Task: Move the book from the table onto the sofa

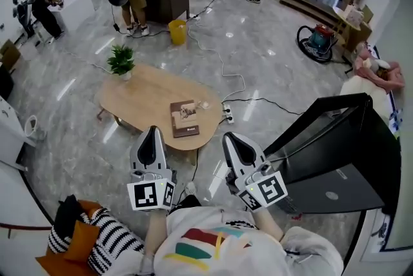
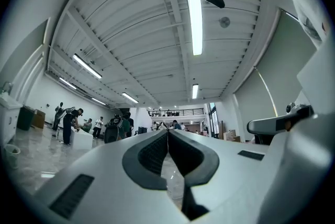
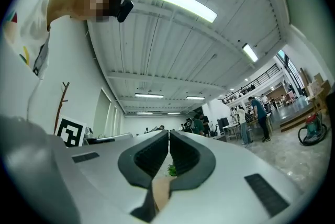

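A brown book (image 1: 184,118) lies flat on the oval wooden table (image 1: 142,104), near its front right edge. Both grippers hang in the air short of the table, on my side of it. My left gripper (image 1: 152,133) is shut and empty, its tip left of and nearer than the book. The right gripper (image 1: 231,139) is also shut with nothing in it, right of the book. In the left gripper view the jaws (image 2: 168,131) meet and point slightly upward at the ceiling. The right gripper view shows its jaws (image 3: 169,134) closed too. A sofa with striped and orange cushions (image 1: 77,239) sits at the lower left.
A small potted plant (image 1: 121,62) stands on the table's far left end. A black cabinet (image 1: 335,155) stands at the right. A power strip and cables (image 1: 227,115) lie on the floor beyond the table. People, desks and a vacuum cleaner (image 1: 317,41) are farther off.
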